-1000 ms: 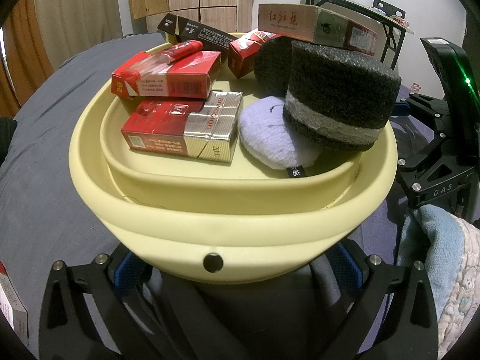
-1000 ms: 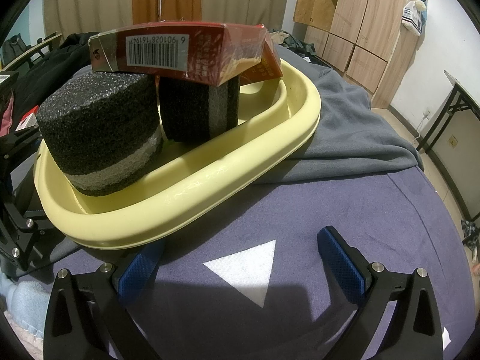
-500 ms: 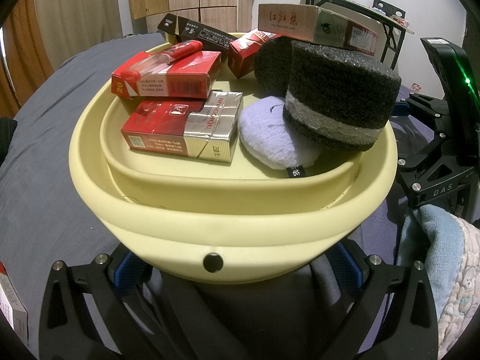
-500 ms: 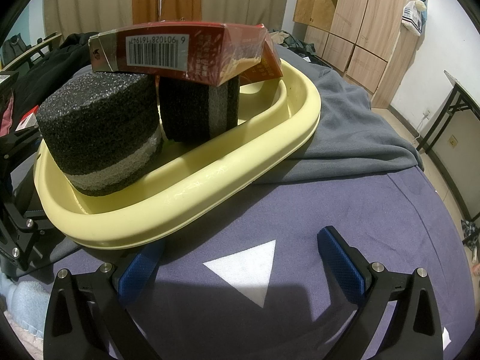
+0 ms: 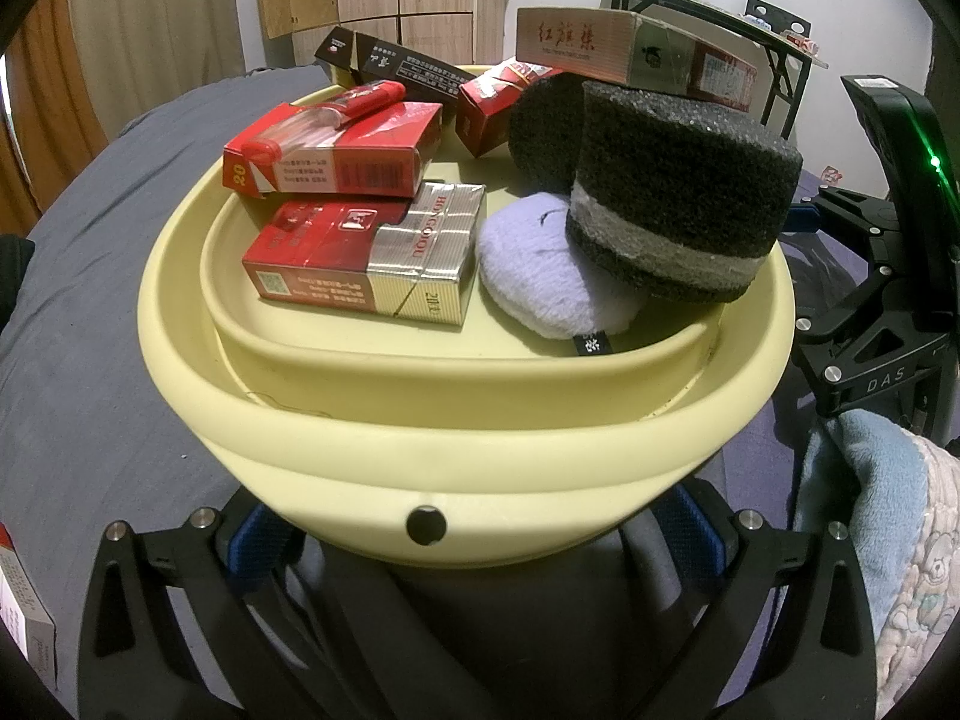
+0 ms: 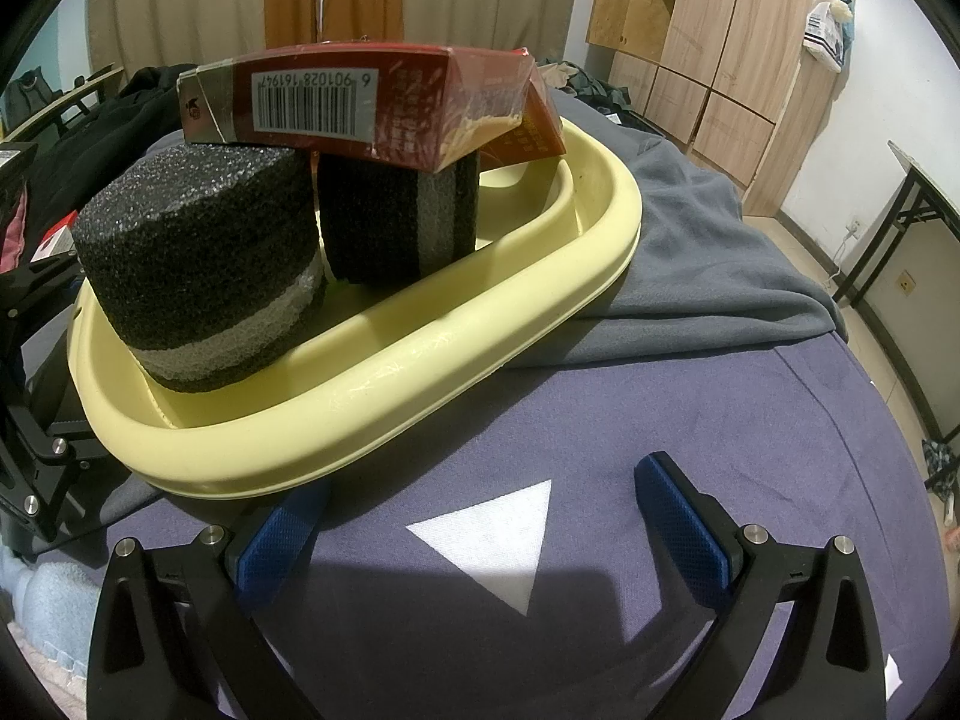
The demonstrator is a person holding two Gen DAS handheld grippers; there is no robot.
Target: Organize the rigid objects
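A pale yellow basin (image 5: pixel 456 450) rests on the bed and holds two stacked red cigarette packs (image 5: pixel 336 159), a lilac puff (image 5: pixel 540 276), a black box (image 5: pixel 396 69) and two dark foam cylinders (image 5: pixel 678 204). A long red carton (image 5: pixel 630 51) lies across the tops of the foam cylinders. My left gripper (image 5: pixel 471 531) is open, its blue pads straddling the basin's near wall, which hides the tips. In the right wrist view the basin (image 6: pixel 384 396) is at the left, and my right gripper (image 6: pixel 480 516) is open over the purple sheet. Its left pad sits just under the rim.
A grey blanket (image 6: pixel 690 276) lies under the basin's far end. A light-blue towel (image 5: pixel 864 480) is bunched at the right. Another pack (image 5: pixel 18 600) pokes in at the left edge. A folding table (image 6: pixel 918 192) and wooden wardrobes (image 6: pixel 720 42) stand beyond the bed.
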